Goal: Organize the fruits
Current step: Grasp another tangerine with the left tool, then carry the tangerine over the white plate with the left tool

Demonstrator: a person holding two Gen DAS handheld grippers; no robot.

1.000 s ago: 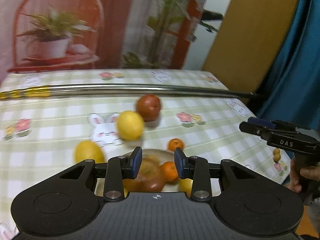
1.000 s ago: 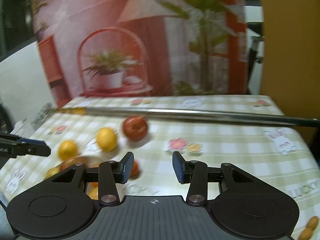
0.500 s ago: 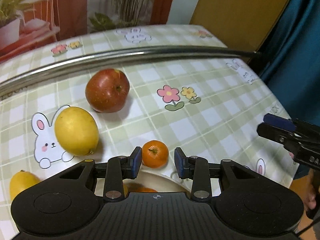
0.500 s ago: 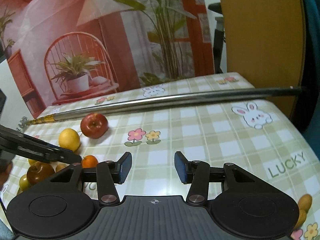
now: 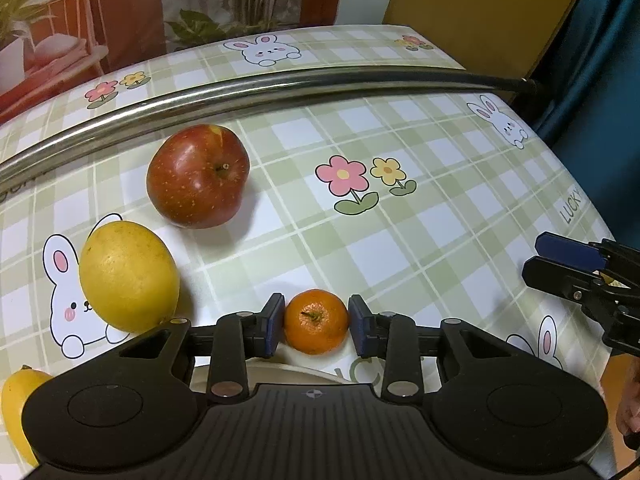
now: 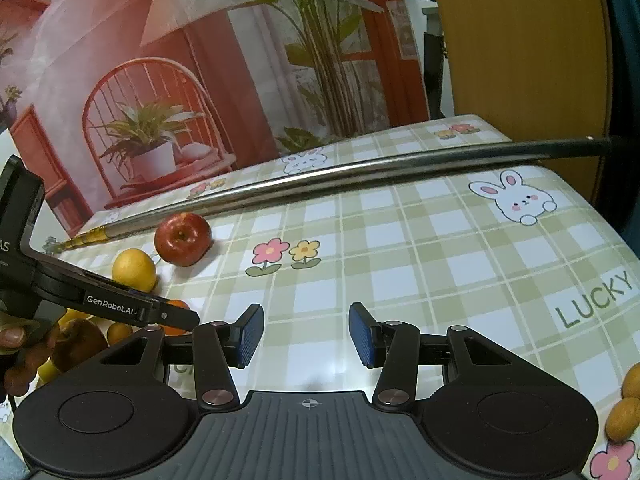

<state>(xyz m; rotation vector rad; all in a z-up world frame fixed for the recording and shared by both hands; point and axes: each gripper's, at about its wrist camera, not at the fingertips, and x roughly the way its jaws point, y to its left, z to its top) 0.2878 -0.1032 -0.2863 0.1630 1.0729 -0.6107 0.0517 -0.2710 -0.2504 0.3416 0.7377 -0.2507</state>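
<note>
A small mandarin rests on the checked tablecloth just past a plate rim. My left gripper points steeply down with its blue pads against both sides of the mandarin. A red apple and a big yellow fruit lie beyond it to the left. My right gripper hovers over bare cloth, open, with nothing between its pads. From the right wrist view the left gripper reaches in from the left and mostly hides the mandarin.
A long metal pole lies across the back of the table. Another yellow fruit sits at the lower left. Several fruits are piled at the left, and small orange ones lie at the right edge.
My left gripper swung forward and down from above the plate of fruit to the mandarin, which now sits between its pads. The right gripper dipped and rolled a little, still with nothing in it.
</note>
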